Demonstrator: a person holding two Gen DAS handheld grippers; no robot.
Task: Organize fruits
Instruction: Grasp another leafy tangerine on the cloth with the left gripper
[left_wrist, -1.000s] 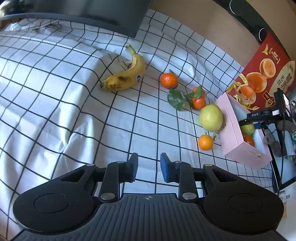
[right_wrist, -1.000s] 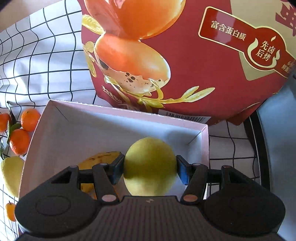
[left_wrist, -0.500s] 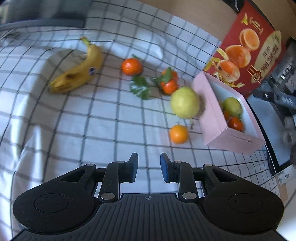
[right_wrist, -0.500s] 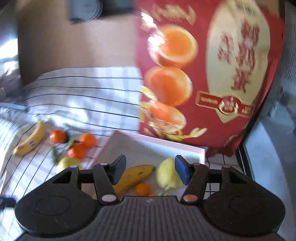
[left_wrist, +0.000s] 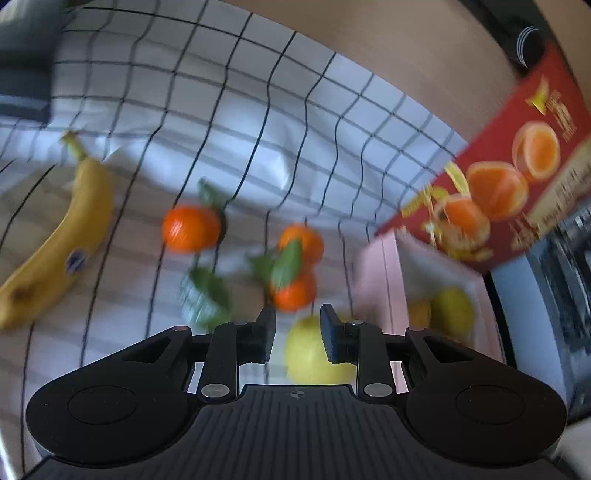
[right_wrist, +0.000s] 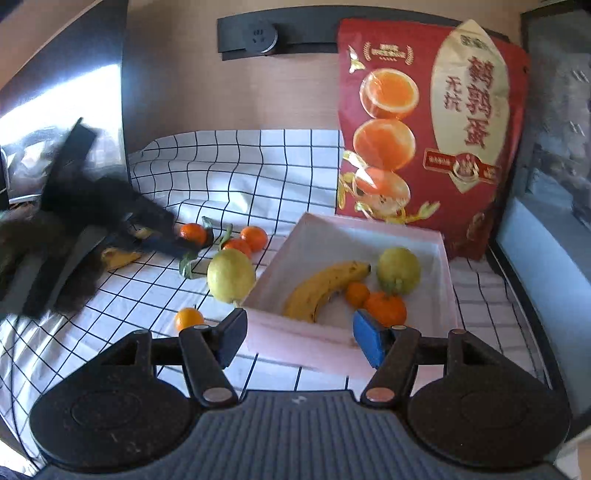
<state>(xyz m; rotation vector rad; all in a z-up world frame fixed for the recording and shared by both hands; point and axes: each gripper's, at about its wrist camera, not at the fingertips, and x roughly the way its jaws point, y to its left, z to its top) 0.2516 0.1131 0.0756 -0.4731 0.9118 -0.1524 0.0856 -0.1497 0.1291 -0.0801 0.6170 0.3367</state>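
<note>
Clearly the left gripper (left_wrist: 297, 328) is the nearer tool for whatever loose fruit goes next; its jaws stand partly open with nothing between them, hanging over the black-and-white checked cloth (left_wrist: 236, 122). Going left to right from those jaws: far off to their left lies the long yellow banana with a blue sticker (left_wrist: 61, 243), its long axis running from near-left up and away, stem pointing away from the gripper. Ahead and slightly left sits a single orange mandarin with a green leaf (left_wrist: 190, 228). Straight ahead, just beyond the fingertips, is a pair of leafy orange mandarins (left_wrist: 297, 266). Directly under and a little right of the gap is the large round yellow-green citrus (left_wrist: 314, 360), nearly centred on the jaw line, so I judge a short descent would bring the jaws around it. To the right stands the shallow pink cardboard box (left_wrist: 376, 280), close beside that citrus.

The right gripper (right_wrist: 297, 338) is wide open and empty, hovering in front of the box's near wall. Inside the box lie a second banana (right_wrist: 321, 290), a second yellow-green citrus (right_wrist: 398, 270) and two small mandarins (right_wrist: 386, 308).
</note>
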